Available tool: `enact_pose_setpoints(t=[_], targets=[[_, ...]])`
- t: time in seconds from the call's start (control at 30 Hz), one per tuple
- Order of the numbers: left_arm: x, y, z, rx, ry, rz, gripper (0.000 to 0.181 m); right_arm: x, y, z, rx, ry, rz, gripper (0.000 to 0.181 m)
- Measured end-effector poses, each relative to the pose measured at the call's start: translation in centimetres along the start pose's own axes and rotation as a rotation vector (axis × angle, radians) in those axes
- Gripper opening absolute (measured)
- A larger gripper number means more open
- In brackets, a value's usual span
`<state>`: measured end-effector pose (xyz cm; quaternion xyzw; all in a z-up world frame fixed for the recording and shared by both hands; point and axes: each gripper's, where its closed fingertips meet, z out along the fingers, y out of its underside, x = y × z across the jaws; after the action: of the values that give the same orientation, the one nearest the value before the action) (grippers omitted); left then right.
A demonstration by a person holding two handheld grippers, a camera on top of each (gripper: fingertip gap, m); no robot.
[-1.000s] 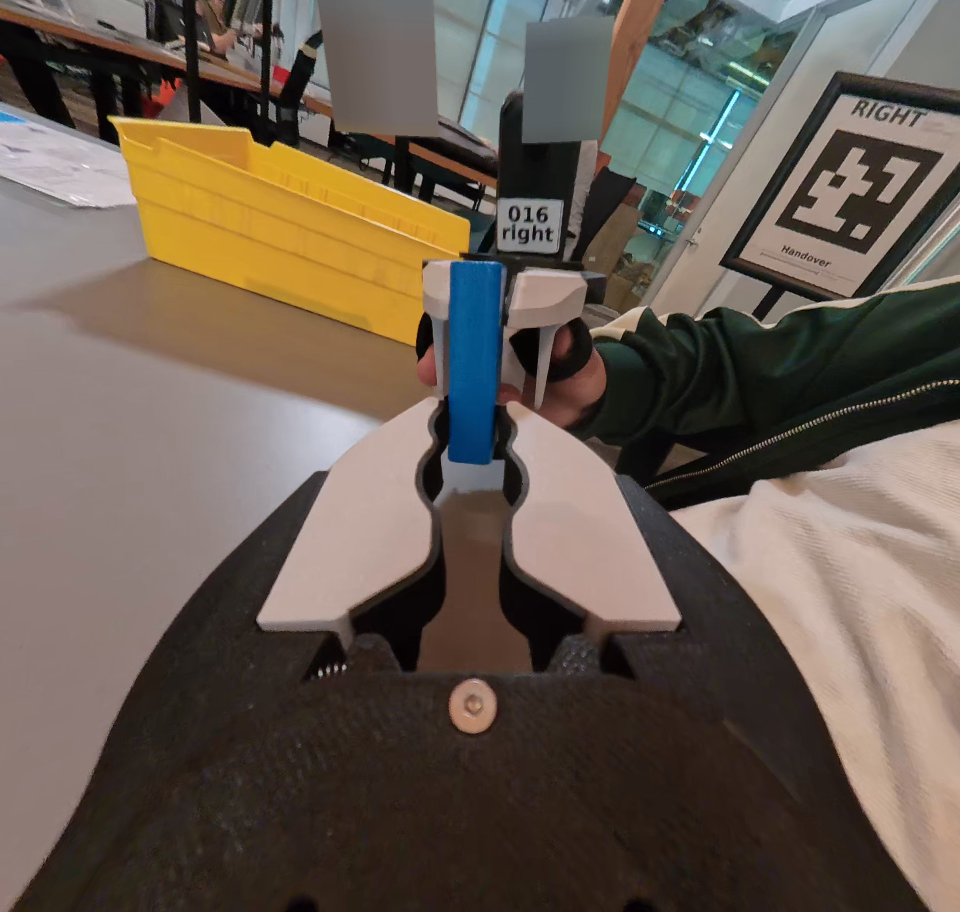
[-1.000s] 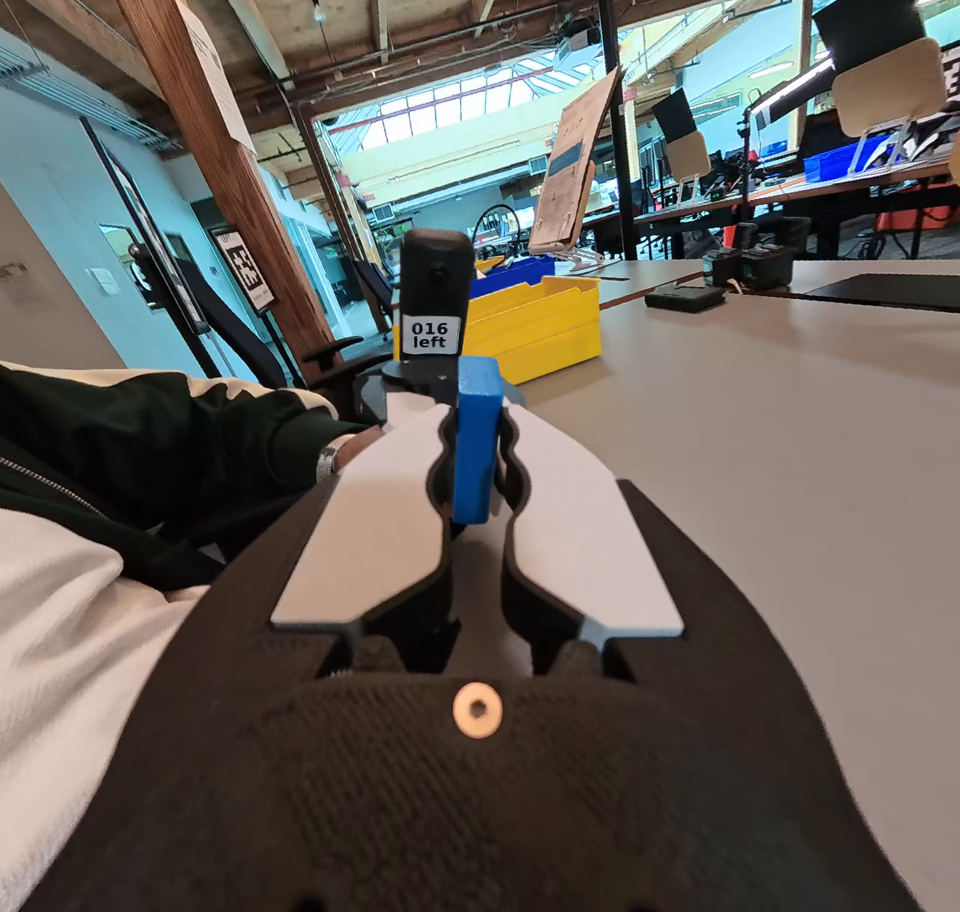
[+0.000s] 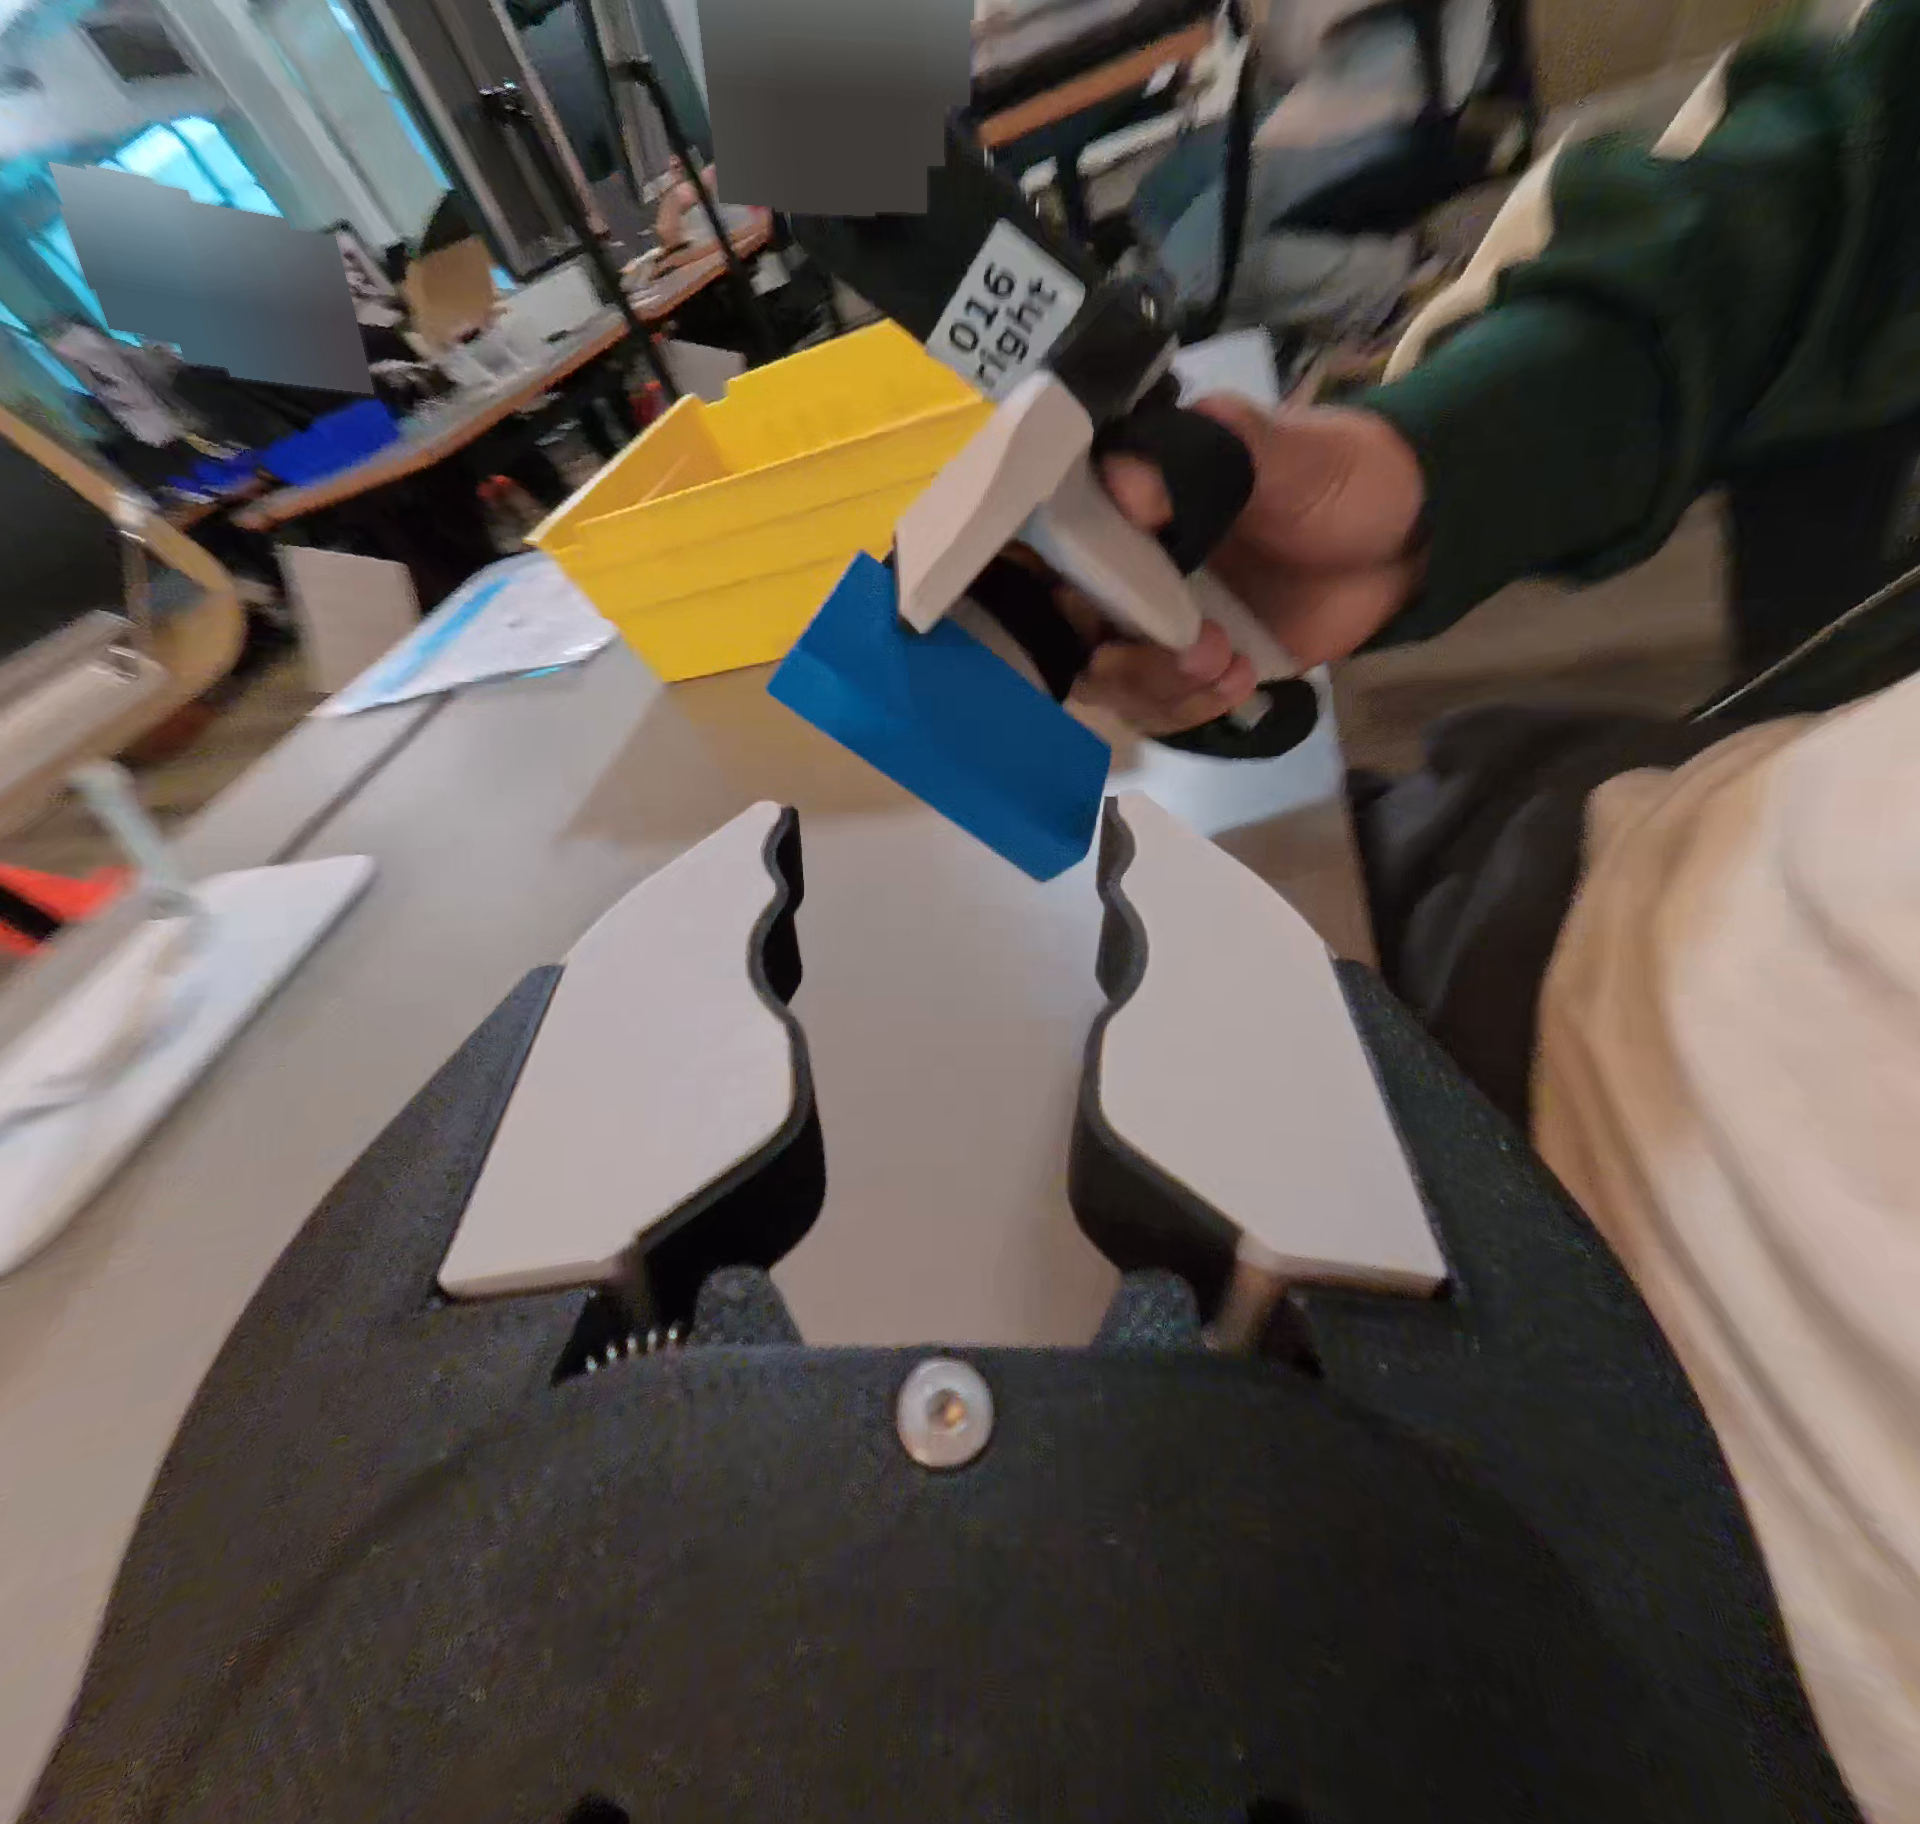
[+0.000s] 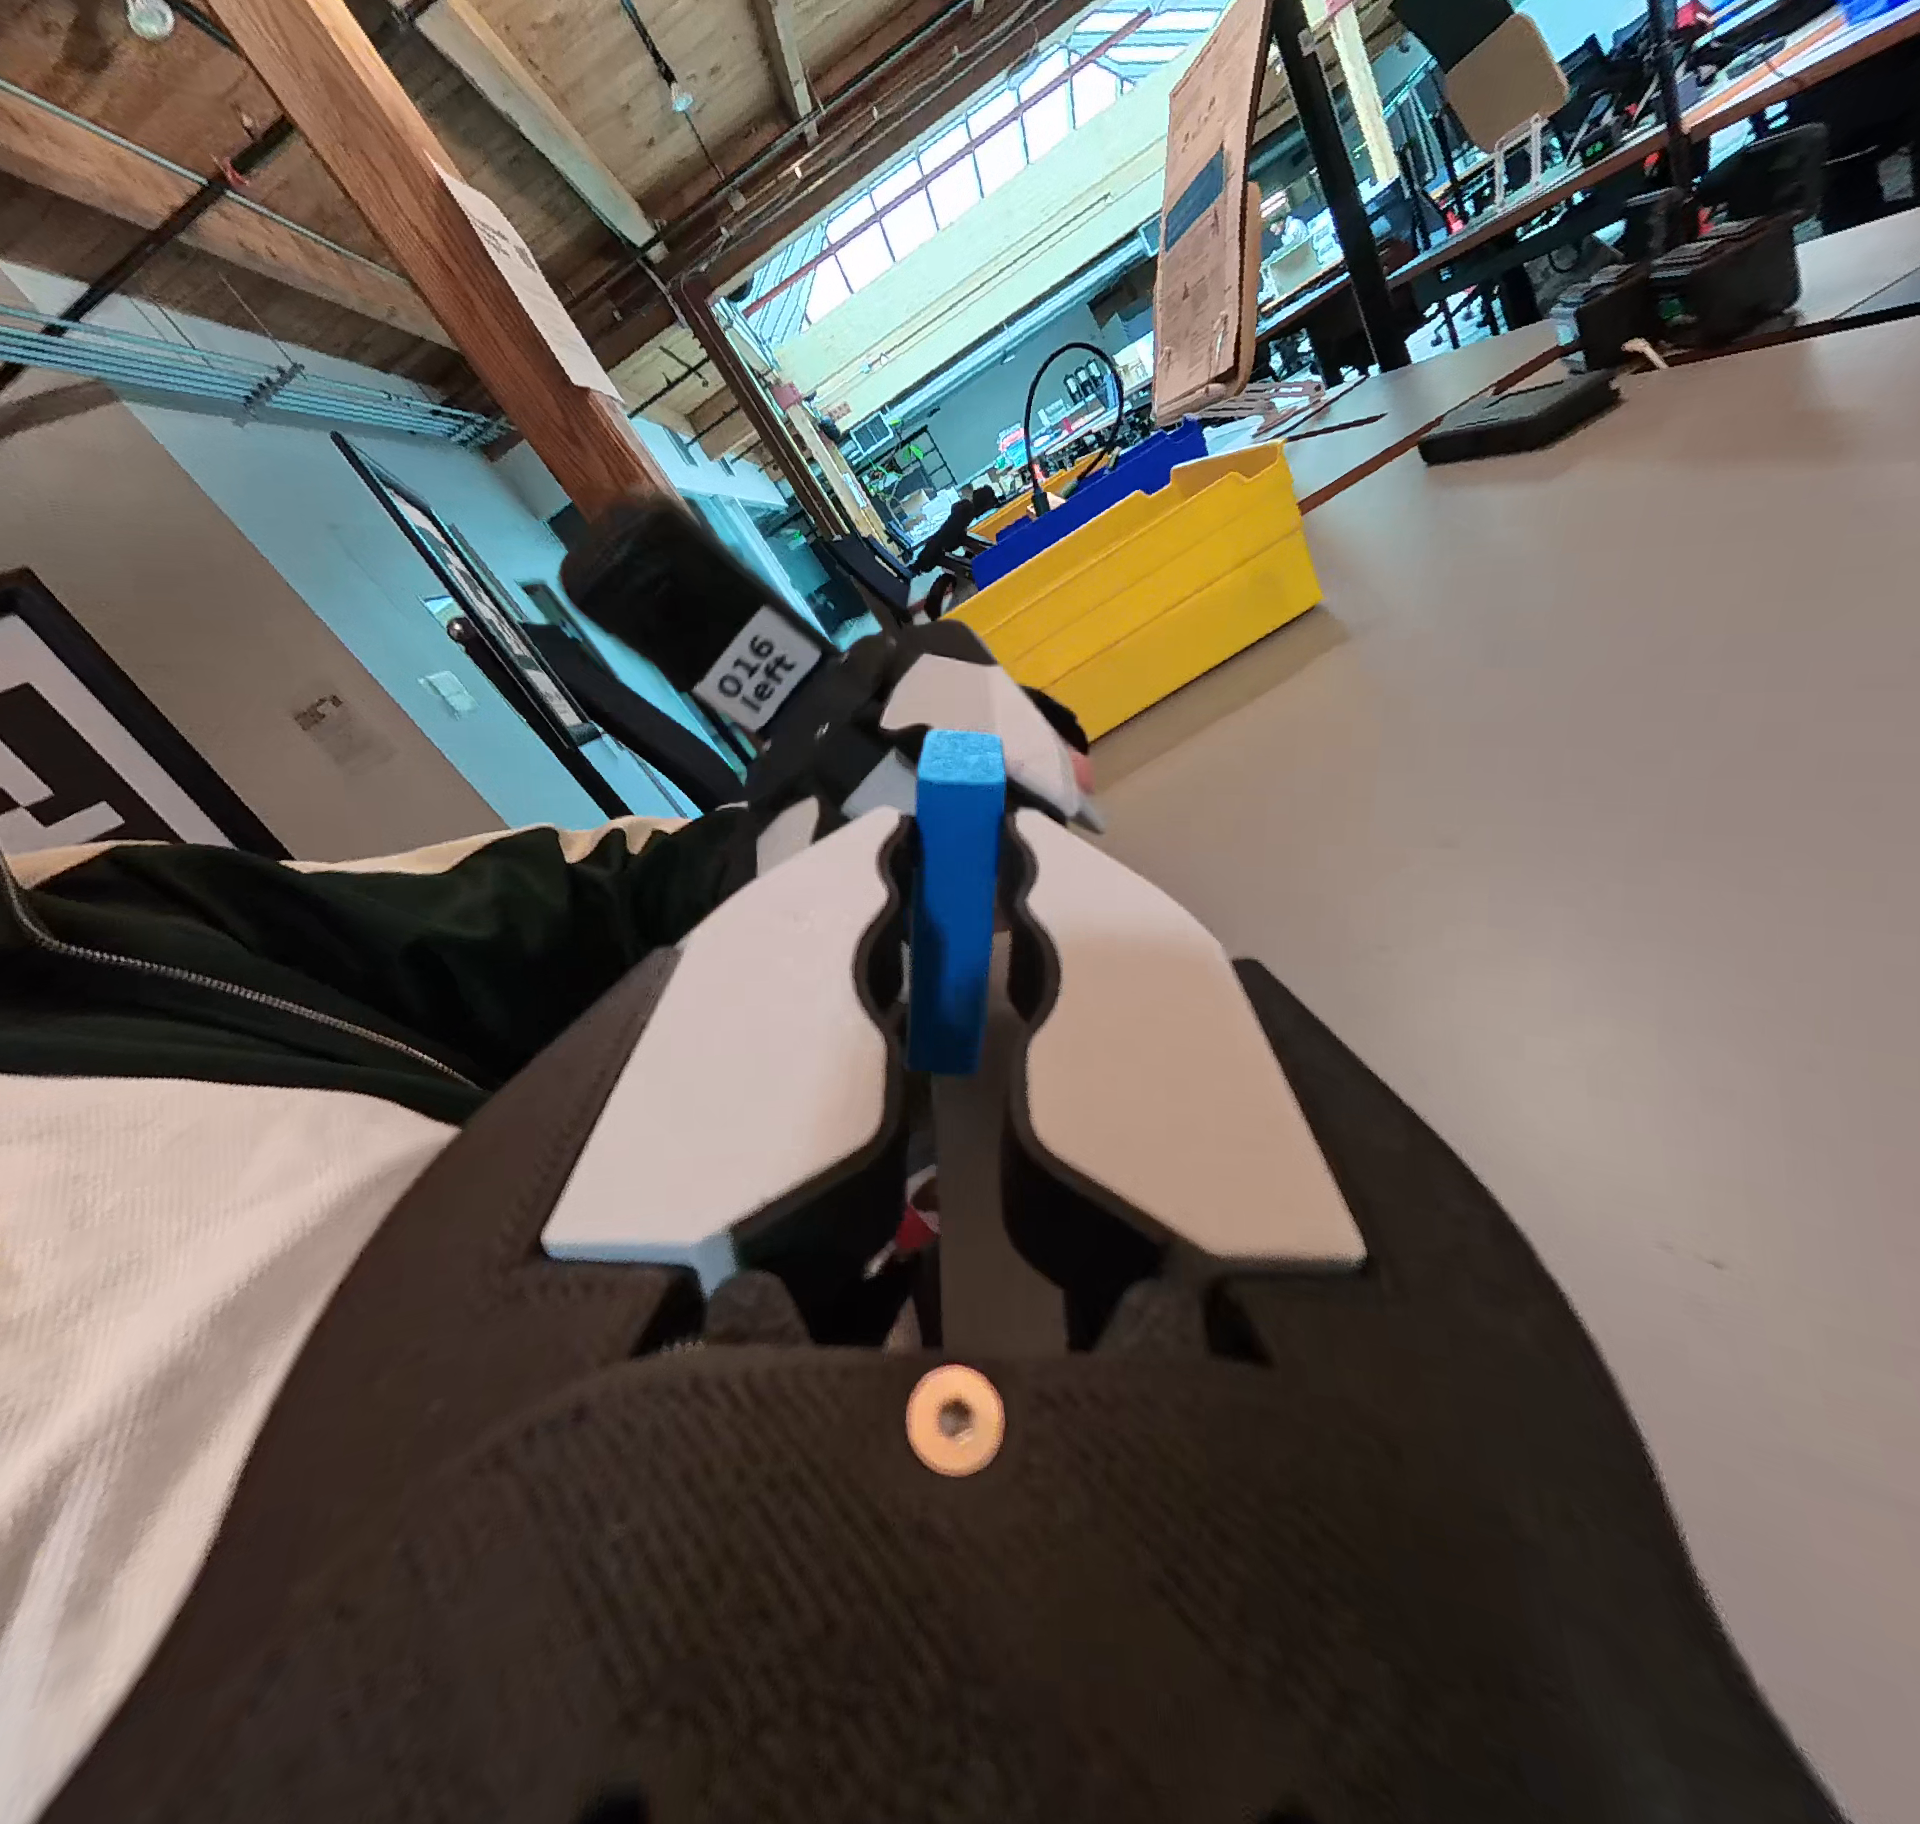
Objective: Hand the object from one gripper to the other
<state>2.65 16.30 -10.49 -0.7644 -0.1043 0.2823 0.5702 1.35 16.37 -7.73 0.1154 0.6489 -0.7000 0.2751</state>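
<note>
- Over the grey bench (image 3: 436, 943), the blue block (image 3: 940, 725) is up in the air, not touching the top
- Right hand-held gripper (image 4: 951, 927) is squeezed tight on the block; in the right wrist view the block stands up between the white fingers (image 4: 774, 1026), w/ its top end poking out past the tips
- In the left wrist view the block hangs tilted, one corner low, just past the tip of that view's right-side finger; can't tell if they touch
- Left hand-held gripper (image 3: 948, 844) is wide apart & holds nothing, only bare bench shows in the gap
- So the pass looks done, I think: right has it, left let go
- To do this bit well: keep the right squeeze firm, since the block is gripped near one end & could swing or slip
- Pull the left one straight back, so its finger doesn't bump that low corner
- Move slow, keep the block level-ish, don't twist the wrist fast
- Yellow bin (image 3: 758, 517) sits behind on the bench, well apart from the block; a white paper (image 3: 488, 631) lies beside it, so steer away from both
</note>
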Motion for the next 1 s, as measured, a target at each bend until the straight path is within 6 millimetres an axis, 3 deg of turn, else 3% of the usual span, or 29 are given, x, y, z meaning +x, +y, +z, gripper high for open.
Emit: enact_pose_setpoints(t=[0.17,0.3,0.4,0.43,0.57,0.67,0.73,1.0], targets=[[1.8,0.0,-0.1,0.037,0.247,-0.300,0.044,-0.5,0.2,0.3,-0.019,0.003,-0.091,0.016],[2.5,-0.3,0.2,0.075,0.325,-0.423,0.039,-1.1,0.8,0.8,-0.047,-0.008,-0.173,0.016],[2.4,-0.6,-0.1,0.105,0.358,-0.502,0.023,-1.8,1.1,1.1,-0.053,-0.024,-0.235,0.016],[2.3,-0.6,-0.1,0.103,0.362,-0.516,0.016,-1.8,1.1,1.2,-0.052,-0.015,-0.260,0.016],[2.2,-0.5,-0.2,0.103,0.367,-0.546,0.014,-1.7,0.7,1.2,-0.022,0.022,-0.373,0.017],[1.7,-0.8,-0.3,0.115,0.343,-0.539,0.014,-1.1,-0.5,1.0,0.058,0.092,-0.454,0.053],[1.2,-1.0,-0.6,0.128,0.315,-0.531,0.014,-0.7,-0.8,0.8,0.069,0.121,-0.471,0.061],[-0.1,-0.8,-1.1,0.128,0.261,-0.545,0.014,0.1,0.6,1.2,-0.018,0.135,-0.461,0.050]])
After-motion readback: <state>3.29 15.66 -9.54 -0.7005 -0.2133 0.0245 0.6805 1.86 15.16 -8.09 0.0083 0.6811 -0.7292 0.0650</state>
